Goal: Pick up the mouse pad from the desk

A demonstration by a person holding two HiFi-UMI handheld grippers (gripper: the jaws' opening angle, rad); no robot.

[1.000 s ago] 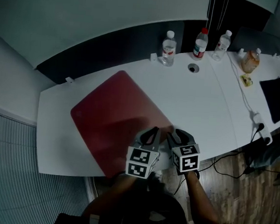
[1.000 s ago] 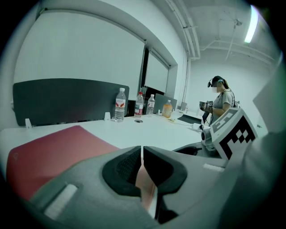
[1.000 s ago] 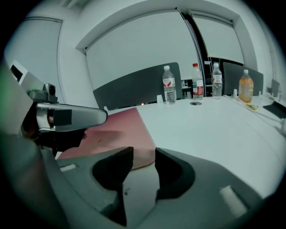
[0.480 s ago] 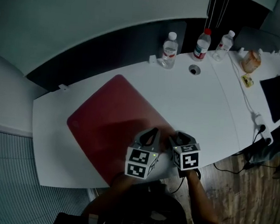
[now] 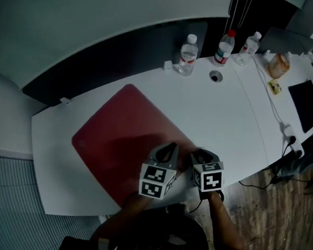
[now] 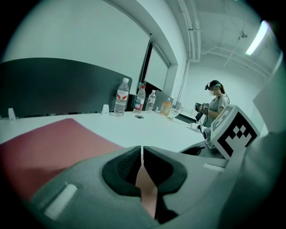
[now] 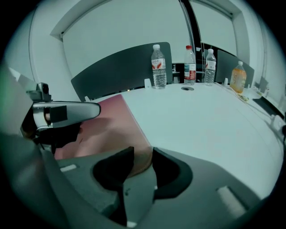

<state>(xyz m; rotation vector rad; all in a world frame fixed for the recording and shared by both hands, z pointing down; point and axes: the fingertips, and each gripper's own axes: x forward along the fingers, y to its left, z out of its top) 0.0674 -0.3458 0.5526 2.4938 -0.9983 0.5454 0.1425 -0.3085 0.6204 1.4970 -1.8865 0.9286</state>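
Left gripper (image 6: 141,156): jaws together, nothing between them, sitting low over the pad (image 5: 124,133)
Pad: flat on the desk (image 5: 228,108), near corner right by both grippers
Right gripper (image 7: 142,155): jaws apart, just been closing, pad corner between them, not pinched yet
Risk: pad's thin and flat, so I reckon the jaws could skate over the corner and shut on nothing
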